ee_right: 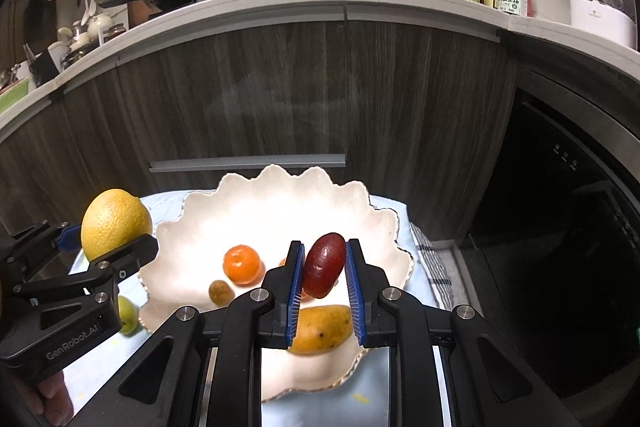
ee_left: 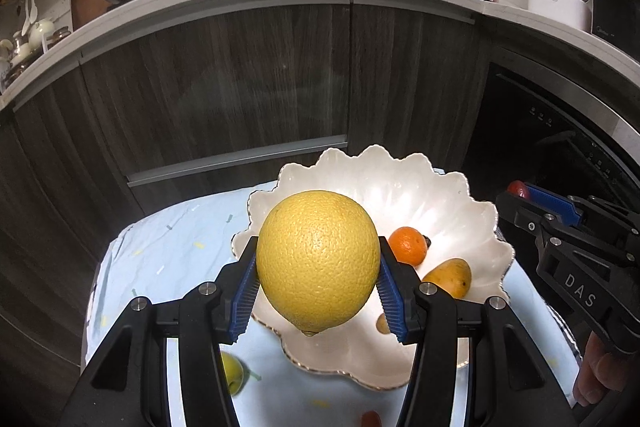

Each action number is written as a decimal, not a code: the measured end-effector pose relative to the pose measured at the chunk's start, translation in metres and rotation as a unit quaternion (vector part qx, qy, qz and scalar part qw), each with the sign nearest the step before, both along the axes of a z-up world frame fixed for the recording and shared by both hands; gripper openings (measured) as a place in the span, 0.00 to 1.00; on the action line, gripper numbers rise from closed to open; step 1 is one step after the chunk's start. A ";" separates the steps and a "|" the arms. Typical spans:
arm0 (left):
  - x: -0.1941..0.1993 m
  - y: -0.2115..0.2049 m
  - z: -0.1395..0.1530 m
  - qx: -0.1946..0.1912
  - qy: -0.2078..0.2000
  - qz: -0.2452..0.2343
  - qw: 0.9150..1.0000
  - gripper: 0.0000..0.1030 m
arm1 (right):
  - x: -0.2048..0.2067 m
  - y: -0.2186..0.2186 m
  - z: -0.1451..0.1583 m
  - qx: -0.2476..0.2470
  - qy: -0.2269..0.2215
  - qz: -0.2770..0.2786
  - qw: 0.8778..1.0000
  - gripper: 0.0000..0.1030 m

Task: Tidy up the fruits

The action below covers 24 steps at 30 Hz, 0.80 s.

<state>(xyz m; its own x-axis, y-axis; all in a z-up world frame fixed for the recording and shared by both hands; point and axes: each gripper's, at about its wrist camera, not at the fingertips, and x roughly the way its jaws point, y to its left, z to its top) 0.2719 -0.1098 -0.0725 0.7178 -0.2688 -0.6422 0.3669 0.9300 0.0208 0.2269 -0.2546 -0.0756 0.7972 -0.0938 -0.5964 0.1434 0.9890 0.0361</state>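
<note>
My left gripper (ee_left: 318, 281) is shut on a large yellow citrus fruit (ee_left: 318, 261), held above the near left rim of the white scalloped bowl (ee_left: 400, 187). My right gripper (ee_right: 323, 273) is shut on a small dark red fruit (ee_right: 324, 265), held over the same bowl (ee_right: 280, 211). An orange mandarin (ee_right: 243, 264), a yellow mango (ee_right: 322, 329) and a small brown fruit (ee_right: 221, 293) lie inside the bowl. In the left wrist view the right gripper (ee_left: 532, 199) shows at the right with the red fruit (ee_left: 519, 189). The left gripper (ee_right: 108, 243) with the citrus (ee_right: 114, 223) shows at the left of the right wrist view.
The bowl stands on a small table with a light blue cloth (ee_left: 168, 255). A green fruit (ee_left: 232, 371) and a red fruit (ee_left: 371, 419) lie on the cloth near me. Dark wood cabinets (ee_left: 240, 87) and a black appliance (ee_right: 560, 227) stand close behind. A hand (ee_left: 596, 375) holds the right gripper.
</note>
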 end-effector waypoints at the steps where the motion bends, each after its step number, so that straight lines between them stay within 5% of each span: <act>1: 0.002 0.000 -0.002 0.001 0.001 0.000 1.000 0.51 | 0.002 0.000 -0.002 0.000 0.002 0.000 1.000 0.21; 24: 0.041 -0.013 -0.042 0.013 0.036 -0.006 0.999 0.52 | 0.054 -0.015 -0.047 0.023 0.064 0.006 0.998 0.21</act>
